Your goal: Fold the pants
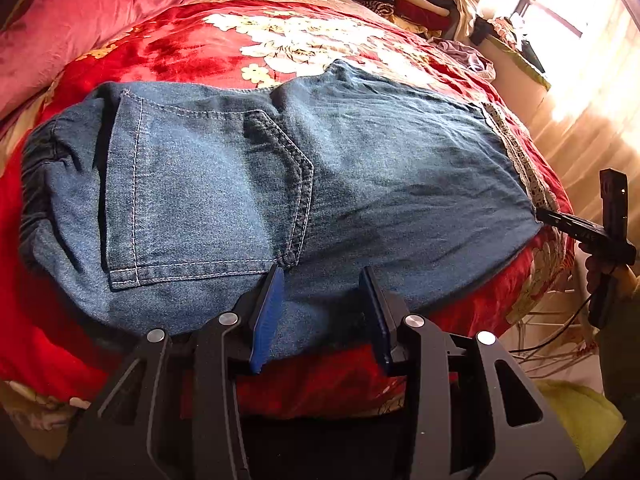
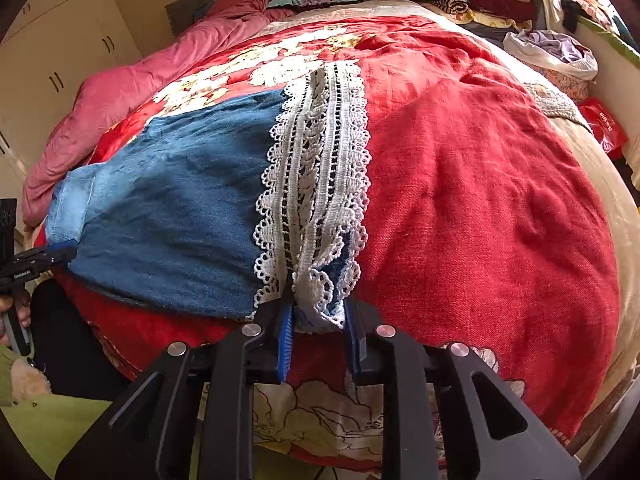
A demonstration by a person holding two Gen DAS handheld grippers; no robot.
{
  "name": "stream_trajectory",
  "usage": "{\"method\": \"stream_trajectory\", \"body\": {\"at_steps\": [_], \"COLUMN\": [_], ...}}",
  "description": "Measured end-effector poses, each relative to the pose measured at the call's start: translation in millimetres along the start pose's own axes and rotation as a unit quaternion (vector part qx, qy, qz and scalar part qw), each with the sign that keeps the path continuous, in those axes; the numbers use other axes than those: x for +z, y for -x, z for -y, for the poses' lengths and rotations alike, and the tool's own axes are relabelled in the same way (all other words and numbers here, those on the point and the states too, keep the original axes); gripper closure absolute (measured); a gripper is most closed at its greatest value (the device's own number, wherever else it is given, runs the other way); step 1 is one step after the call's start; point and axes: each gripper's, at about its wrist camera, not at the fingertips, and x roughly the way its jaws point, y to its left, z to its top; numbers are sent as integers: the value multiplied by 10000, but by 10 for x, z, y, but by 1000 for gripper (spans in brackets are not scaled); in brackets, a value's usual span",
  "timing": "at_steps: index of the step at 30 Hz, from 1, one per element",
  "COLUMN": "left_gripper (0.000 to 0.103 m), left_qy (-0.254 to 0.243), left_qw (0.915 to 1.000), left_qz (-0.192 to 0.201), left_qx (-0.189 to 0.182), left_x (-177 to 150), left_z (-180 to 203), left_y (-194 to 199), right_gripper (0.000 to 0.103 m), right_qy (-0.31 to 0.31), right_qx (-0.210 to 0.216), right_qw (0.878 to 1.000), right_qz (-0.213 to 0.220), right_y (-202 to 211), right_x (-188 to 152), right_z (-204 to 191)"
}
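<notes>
My right gripper pinches the lace hem of the jeans, which lie flat on the red bedspread. My left gripper straddles their near edge, spread. I reckon the thin lace could slip out when lifted.

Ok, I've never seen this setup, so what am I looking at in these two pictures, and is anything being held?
There is no robot arm: a person carries a hand-held gripper in each hand, and each gripper has a camera looking along its two fingers. One picture comes from the left gripper, the other from the right gripper. Denim pants with a white lace hem lie flat on a bed with a red floral blanket. The left gripper straddles the pants' near edge, jaws apart, pinching nothing. The right gripper has the bunched lace hem between its blue pads, which look closed on it.
</notes>
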Motion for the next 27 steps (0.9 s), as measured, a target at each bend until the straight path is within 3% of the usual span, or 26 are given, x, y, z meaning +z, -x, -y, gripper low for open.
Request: {"method": "stream_trajectory", "body": {"at_steps": [3,5,9,11,13,16,19,22,27], "left_gripper": [72,70,62,58,57,53,49,42,39], "left_qy": [84,65,194,317,404,349,176,-162,-230], "left_qw": [9999,9994,9962,9941,9929,9939,9965,9970,9953], "left_qz": [132,328,757,883,953,847,725,484,85], "left_qx": [-46,-39,374,544,587,618,377,578,932], "left_x": [-1,10,104,189,295,456,592,678,607], "left_z": [-8,9,-94,-186,-251,-223,-69,62,-69], "left_y": [77,218,541,635,672,577,396,99,-274], "right_gripper": [65,61,58,58,47,47,47,48,48], "right_qy": [-92,-143,-145,-85,72,490,859,1127,1454], "right_qx": [-41,-194,-450,-371,-158,109,332,519,84], "right_qw": [9999,9995,9965,9953,9947,9947,9936,9913,9890], "right_qz": [67,218,683,887,1016,895,647,428,249], "right_y": [127,249,463,499,470,273,6,-204,-489], "right_x": [44,95,214,283,358,471,546,587,585], "right_z": [41,71,34,-61,-223,-563,-905,-1160,-1254]}}
